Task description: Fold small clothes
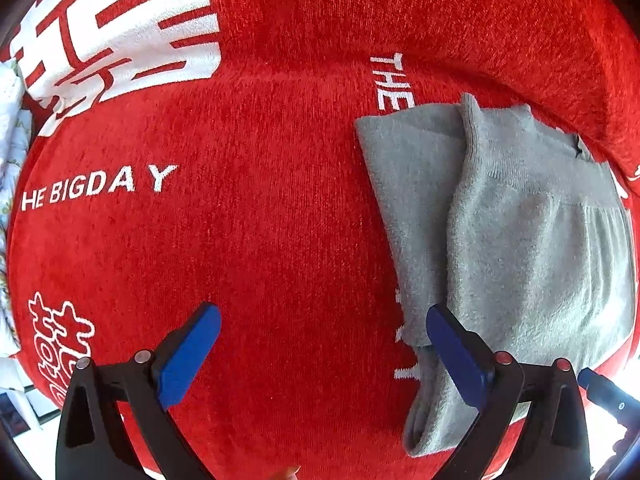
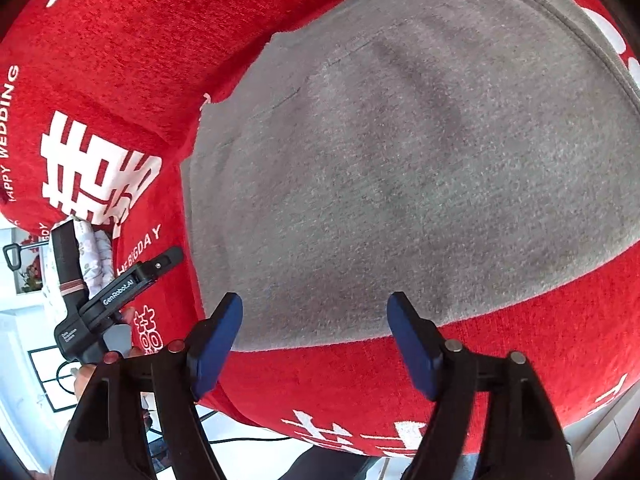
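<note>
While both tools stand wide open and hold nothing, the grey garment [image 1: 520,216] lies folded on the red cover [image 1: 260,220] with white letters. The left tool [image 1: 324,324] hangs over the bare red cloth, and its right finger is above the garment's left edge. The right tool [image 2: 314,312] hangs over the near edge of the garment [image 2: 400,160].
</note>
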A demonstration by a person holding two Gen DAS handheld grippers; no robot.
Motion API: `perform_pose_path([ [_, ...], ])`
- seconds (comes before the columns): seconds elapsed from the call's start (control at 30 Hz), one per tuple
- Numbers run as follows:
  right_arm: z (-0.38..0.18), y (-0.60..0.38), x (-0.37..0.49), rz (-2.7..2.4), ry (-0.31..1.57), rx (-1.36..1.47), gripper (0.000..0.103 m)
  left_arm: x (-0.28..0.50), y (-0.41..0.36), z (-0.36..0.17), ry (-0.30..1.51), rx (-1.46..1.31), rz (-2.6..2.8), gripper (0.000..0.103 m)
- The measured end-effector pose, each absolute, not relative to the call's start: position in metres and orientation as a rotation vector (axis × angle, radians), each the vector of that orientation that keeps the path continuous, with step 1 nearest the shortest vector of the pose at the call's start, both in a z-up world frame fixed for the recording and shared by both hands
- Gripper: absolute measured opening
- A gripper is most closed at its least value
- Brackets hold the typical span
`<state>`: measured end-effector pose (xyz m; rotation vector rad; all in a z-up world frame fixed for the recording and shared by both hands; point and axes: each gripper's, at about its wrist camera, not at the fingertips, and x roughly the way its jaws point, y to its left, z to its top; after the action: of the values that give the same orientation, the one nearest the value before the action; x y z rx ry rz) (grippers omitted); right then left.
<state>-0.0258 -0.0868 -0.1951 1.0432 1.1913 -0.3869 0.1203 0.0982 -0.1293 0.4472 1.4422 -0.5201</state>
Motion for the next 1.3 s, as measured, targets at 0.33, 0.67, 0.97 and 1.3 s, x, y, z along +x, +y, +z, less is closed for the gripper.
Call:
perform_pose_path([
  [0.33, -0.219, -0.068, -0.035, -0.250, 1.180, 1.225, 0.078, 0.125, 0.112, -0.138, 1.503, 0.371, -0.521, 0.103],
  [0.67, -0.263, -0.063, -0.069, -0.265, 0.911, 1.593, 0.078, 0.122, 0.132, -0.135, 1.548, 0.240, -0.612, 0.103],
  [0.97, -0.275, -0.071, -0.048, -0.273, 0.735, 1.718, 0.007, 0.119, 0.129, -0.148, 1.652, 0.038, -0.747, 0.103],
  [1.3, -0.220, -0.096, -0.029, -0.065, 0.630, 1.644, 0.008, 0.123, 0.075, -0.151, 1.765, -0.146, -0.972, 0.103],
])
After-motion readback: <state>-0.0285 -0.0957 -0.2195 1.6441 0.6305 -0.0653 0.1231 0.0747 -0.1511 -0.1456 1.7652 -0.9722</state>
